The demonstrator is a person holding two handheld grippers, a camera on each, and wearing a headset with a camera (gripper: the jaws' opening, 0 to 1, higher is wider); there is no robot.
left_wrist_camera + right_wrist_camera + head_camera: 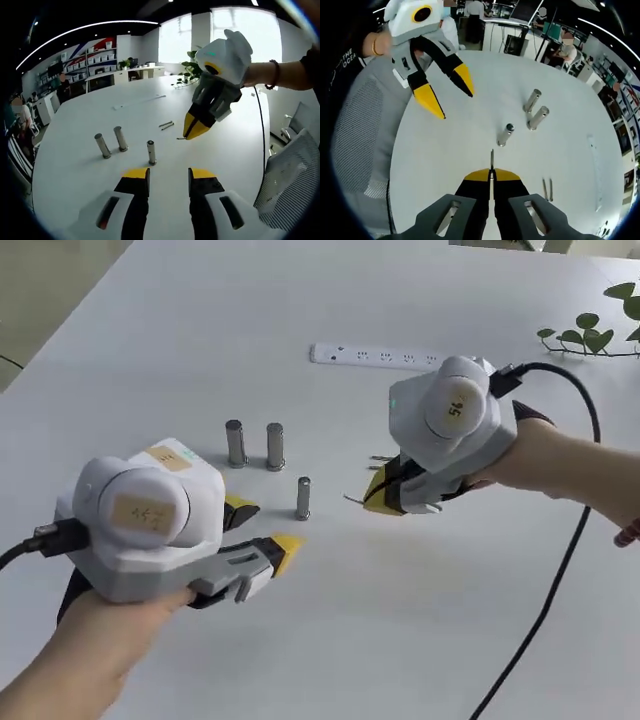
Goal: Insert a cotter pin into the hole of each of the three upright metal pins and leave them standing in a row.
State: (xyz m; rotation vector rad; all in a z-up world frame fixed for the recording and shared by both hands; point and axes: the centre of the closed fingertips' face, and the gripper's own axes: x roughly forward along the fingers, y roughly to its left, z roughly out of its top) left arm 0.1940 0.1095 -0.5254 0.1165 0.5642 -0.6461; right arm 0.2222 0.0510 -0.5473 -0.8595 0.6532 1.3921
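Three grey metal pins stand upright on the white table: two side by side and one nearer me. My right gripper is shut on a thin cotter pin that sticks out past its tips toward the near pin, with a small gap between them. My left gripper hovers open with nothing in it, just left of the near pin. Two more cotter pins lie loose on the table beyond the right gripper.
A white power strip lies across the far side of the table. A leafy plant reaches in at the far right. A black cable trails from the right gripper over the table's right side.
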